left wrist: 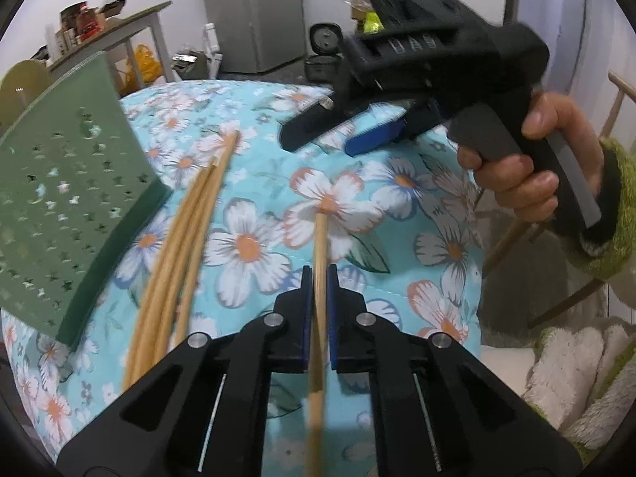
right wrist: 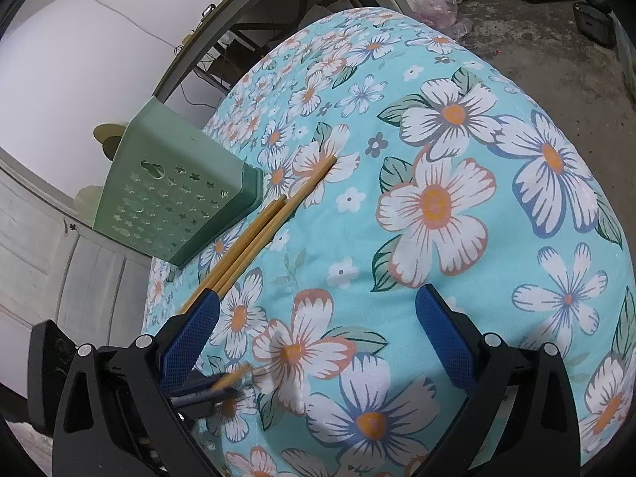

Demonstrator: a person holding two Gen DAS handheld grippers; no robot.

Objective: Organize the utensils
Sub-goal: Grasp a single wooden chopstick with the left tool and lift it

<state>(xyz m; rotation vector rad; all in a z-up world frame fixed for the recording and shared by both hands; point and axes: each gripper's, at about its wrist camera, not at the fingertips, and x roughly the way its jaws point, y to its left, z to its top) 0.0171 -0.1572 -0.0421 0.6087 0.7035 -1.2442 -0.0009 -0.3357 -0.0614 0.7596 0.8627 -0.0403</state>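
My left gripper (left wrist: 320, 276) is shut on a single wooden chopstick (left wrist: 321, 238), which runs straight out between the blue pads over the floral tablecloth (left wrist: 246, 246). A loose bundle of other chopsticks (left wrist: 187, 238) lies to its left, beside a green perforated utensil holder (left wrist: 59, 198) tipped on its side. A hand holds my right gripper (left wrist: 318, 143) above the cloth at the upper right, jaws apart. In the right wrist view the right gripper (right wrist: 318, 302) is open and holds nothing. There the bundle of chopsticks (right wrist: 270, 226) lies ahead to the left against the holder (right wrist: 175, 202), and the held chopstick (right wrist: 234, 375) shows at lower left.
The table's rounded edge (right wrist: 596, 183) drops to a concrete floor. A grey refrigerator (left wrist: 270, 12), a cluttered shelf table (left wrist: 119, 28) and a black rice cooker (left wrist: 324, 51) stand behind. A wooden chair (left wrist: 620, 95) is on the right.
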